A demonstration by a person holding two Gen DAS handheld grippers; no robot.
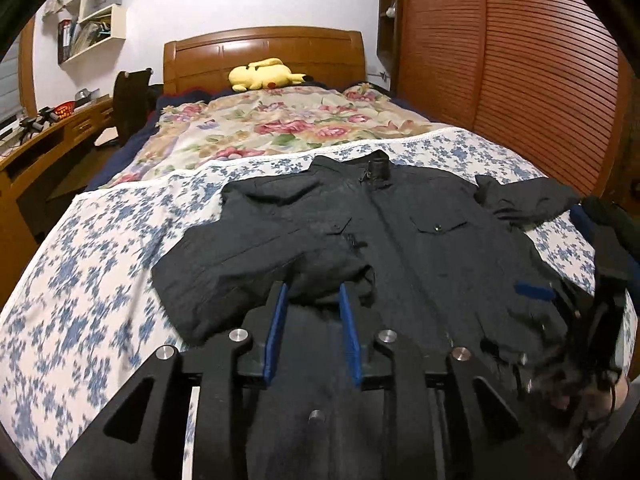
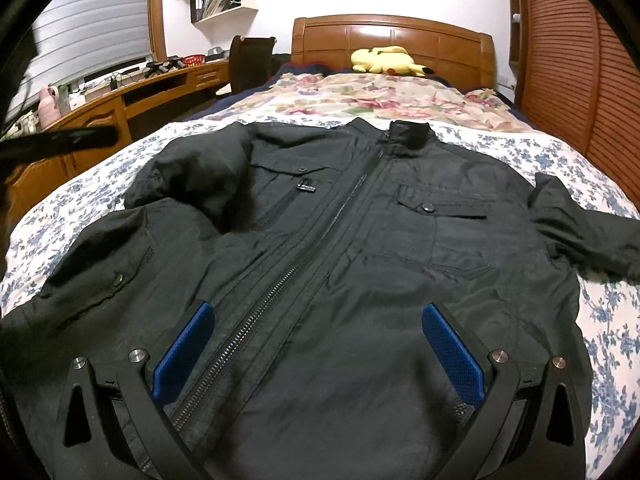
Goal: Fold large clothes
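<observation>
Jacket (image 1: 400, 240), black, lies front-up on the bed (image 1: 100, 260), collar toward the headboard (image 1: 264, 52); the left-wrist view shows its left-side sleeve folded inward across the chest; the left gripper (image 1: 312, 292) has its blue fingers (image 1: 276, 332) set narrowly apart with bunched sleeve fabric between the tips, though a firm grasp cannot be confirmed; the right gripper (image 1: 560, 300) appears blurred at the frame's right edge, over the jacket hem; a yellow plush toy (image 1: 264, 74) rests by the headboard.

Right-wrist view: the jacket (image 2: 360, 240) fills the frame, zipper (image 2: 304, 248) running diagonally; the right gripper (image 2: 316, 320) hovers above the lower front with fingers (image 2: 452, 352) spread wide, holding nothing; the far sleeve (image 2: 584, 232) extends outward over the blue-flowered sheet (image 2: 600, 160); a wooden desk (image 2: 100, 112) stands left of the bed.
</observation>
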